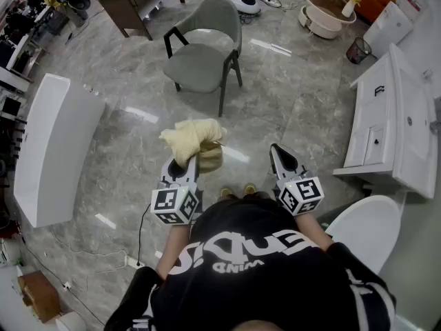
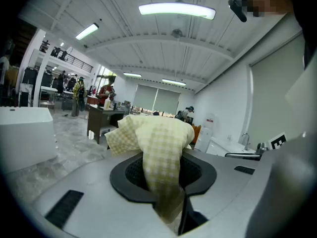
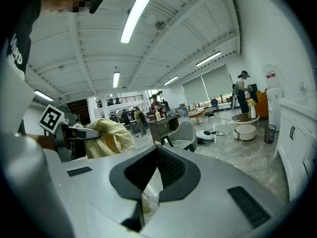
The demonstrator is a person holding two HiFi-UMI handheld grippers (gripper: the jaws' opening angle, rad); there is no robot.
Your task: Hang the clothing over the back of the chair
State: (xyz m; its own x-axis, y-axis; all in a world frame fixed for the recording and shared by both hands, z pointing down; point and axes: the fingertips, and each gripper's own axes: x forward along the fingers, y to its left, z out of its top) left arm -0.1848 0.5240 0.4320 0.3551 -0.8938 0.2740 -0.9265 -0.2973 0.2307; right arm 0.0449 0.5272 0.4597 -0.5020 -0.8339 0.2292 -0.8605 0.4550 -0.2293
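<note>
Bulging from the left gripper [image 1: 187, 165] — checked clothing [image 1: 194, 138].

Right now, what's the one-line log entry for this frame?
left tongs: shut on yellow checked garment | right tongs: shut, empty | grey chair: ahead, bare

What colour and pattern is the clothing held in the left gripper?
Pale yellow clothing with a fine white check; clearest in the left gripper view.

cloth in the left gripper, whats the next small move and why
Probably carry the cloth forward toward the chair: the left gripper is shut on it, bunched, while the chair stands well ahead with its back bare.
</note>
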